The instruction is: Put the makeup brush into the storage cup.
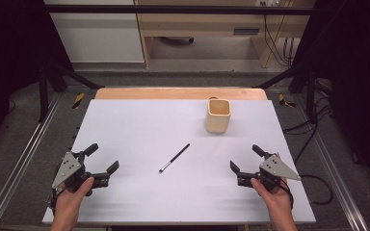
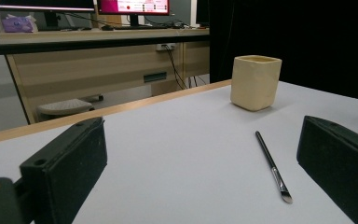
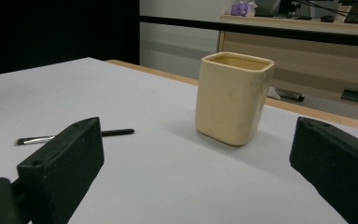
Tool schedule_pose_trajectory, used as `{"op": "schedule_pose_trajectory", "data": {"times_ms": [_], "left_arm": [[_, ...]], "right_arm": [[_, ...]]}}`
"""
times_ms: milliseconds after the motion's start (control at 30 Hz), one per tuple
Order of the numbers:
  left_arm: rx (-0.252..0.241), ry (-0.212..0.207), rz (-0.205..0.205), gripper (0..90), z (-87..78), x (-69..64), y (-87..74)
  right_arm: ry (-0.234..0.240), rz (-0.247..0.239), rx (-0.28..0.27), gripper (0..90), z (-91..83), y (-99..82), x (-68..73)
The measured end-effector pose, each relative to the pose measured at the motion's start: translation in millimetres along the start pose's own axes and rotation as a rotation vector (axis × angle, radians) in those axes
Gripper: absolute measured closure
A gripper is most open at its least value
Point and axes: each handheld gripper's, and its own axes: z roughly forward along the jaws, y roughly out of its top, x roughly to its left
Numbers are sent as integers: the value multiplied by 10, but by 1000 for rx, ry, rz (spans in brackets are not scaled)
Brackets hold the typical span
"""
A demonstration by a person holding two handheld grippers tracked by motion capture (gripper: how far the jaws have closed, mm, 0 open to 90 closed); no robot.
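— Nearest the high camera, what is seen?

— Two hands are seen at the bottom edge, each holding a gripper over the near part of the white desk (image 1: 125,125). The left gripper (image 1: 102,158) is held with its jaws spread wide and nothing between them; the right gripper (image 1: 246,157) is held likewise, wide apart and empty. A thin black makeup brush (image 1: 174,158) is laid flat near the middle of the desk, between the two grippers and apart from both. Its long axis is set on a diagonal, bristle tip toward the near left, handle end toward the far right. A cream square cup (image 1: 218,115) is stood upright farther back, to the right of centre.

— And from the left gripper view?

— The jaws are shown far apart and empty. The brush (image 2: 271,164) is seen ahead and right of centre, close by the right jaw, bristles nearest; the cup (image 2: 255,82) is stood beyond it.

— From the right gripper view?

— Again the jaws are parted wide, with nothing held. The cup (image 3: 233,96) is framed between them, ahead; the brush (image 3: 74,136) is partly hidden behind the left jaw, lying crosswise.

— Which hand is better placed?

— Neither is judged clearly nearer. For a grasp, the jaws would have to be turned to close across the diagonal handle.
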Motion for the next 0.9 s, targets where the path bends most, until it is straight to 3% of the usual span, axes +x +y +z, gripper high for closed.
{"op": "schedule_pose_trajectory", "data": {"times_ms": [367, 567, 767, 900], "left_arm": [[25, 8, 15, 14, 19, -6, -2], [65, -4, 19, 14, 45, -60, 36], [125, -31, 36, 16, 247, -191, 85], [179, -60, 69, 19, 407, -282, 95]], "right_arm": [[-5, -21, 8, 32, 8, 0, 17], [-18, -15, 8, 31, -15, -1, 14], [-19, -15, 20, 29, 9, -26, 20], [-6, -33, 35, 30, 28, -38, 55]]}}
